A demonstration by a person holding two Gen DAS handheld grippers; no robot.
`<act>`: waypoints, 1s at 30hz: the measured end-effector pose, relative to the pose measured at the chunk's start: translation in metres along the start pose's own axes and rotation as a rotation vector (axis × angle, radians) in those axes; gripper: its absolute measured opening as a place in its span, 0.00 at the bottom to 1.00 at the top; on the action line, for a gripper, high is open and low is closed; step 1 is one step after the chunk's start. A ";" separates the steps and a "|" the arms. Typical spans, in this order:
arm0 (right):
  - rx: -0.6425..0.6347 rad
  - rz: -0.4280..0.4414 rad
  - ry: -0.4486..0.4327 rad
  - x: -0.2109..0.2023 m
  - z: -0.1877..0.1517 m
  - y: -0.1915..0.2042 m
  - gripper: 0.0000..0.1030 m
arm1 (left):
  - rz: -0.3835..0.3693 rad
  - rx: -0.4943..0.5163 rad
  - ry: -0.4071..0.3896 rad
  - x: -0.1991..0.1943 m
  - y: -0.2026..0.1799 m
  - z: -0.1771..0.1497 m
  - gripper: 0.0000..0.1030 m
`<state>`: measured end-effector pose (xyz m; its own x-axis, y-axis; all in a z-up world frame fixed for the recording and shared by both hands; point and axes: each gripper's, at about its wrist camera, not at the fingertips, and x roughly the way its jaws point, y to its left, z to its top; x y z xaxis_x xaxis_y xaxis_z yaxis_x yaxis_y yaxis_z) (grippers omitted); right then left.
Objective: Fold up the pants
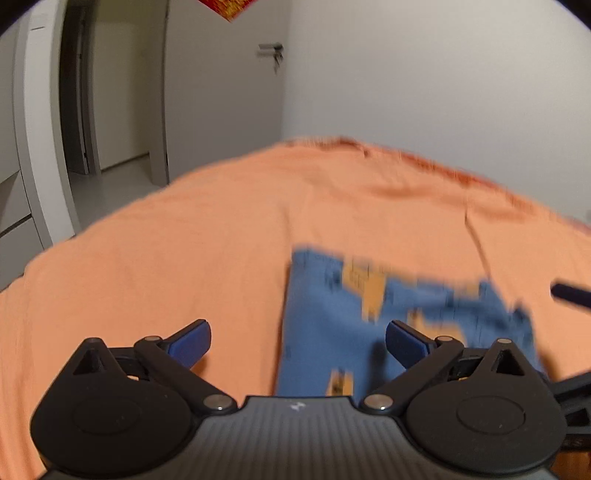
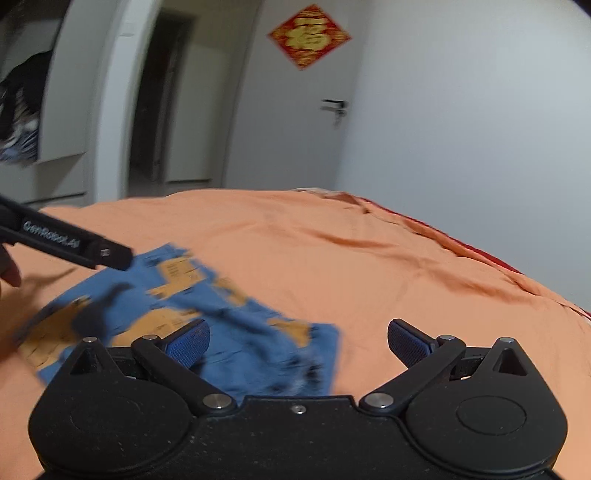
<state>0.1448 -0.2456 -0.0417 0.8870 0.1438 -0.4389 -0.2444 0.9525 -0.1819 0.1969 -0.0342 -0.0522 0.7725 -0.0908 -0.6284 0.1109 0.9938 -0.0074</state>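
Observation:
The pants are blue with orange patches and lie folded in a flat stack on the orange bed sheet. My left gripper is open and empty above the stack's left edge. In the right wrist view the pants lie low and to the left. My right gripper is open and empty above their right edge. The left gripper's black body reaches in from the left over the pants. The frames are motion-blurred.
The bed sheet spreads wide to the right and far side. A white wall stands behind the bed. A door with a handle and a red ornament is at the back. A doorway opens at the left.

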 end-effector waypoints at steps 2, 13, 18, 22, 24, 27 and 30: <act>-0.111 -0.019 0.049 0.008 -0.017 0.022 0.99 | 0.030 0.039 0.035 0.005 -0.005 -0.024 0.99; 0.078 0.032 0.151 -0.025 -0.040 -0.003 0.99 | -0.002 -0.089 0.089 -0.034 0.015 -0.040 0.99; 0.216 0.063 0.139 -0.031 -0.037 -0.022 0.99 | 0.001 -0.109 0.097 -0.038 0.016 -0.040 0.99; 0.248 0.036 0.074 -0.024 -0.007 -0.039 0.99 | -0.005 -0.104 0.094 -0.039 0.016 -0.041 0.99; 0.270 0.031 0.084 -0.008 0.000 -0.045 0.99 | -0.010 -0.096 0.088 -0.039 0.017 -0.042 0.99; 0.214 -0.045 0.220 0.026 -0.011 -0.049 0.99 | -0.021 -0.094 0.092 -0.041 0.019 -0.042 0.99; 0.331 -0.005 0.204 0.016 -0.019 -0.065 0.99 | -0.033 -0.117 0.097 -0.044 0.023 -0.041 1.00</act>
<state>0.1678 -0.3106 -0.0540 0.7836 0.1142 -0.6107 -0.0708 0.9930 0.0948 0.1400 -0.0050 -0.0564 0.7048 -0.1228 -0.6987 0.0576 0.9916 -0.1162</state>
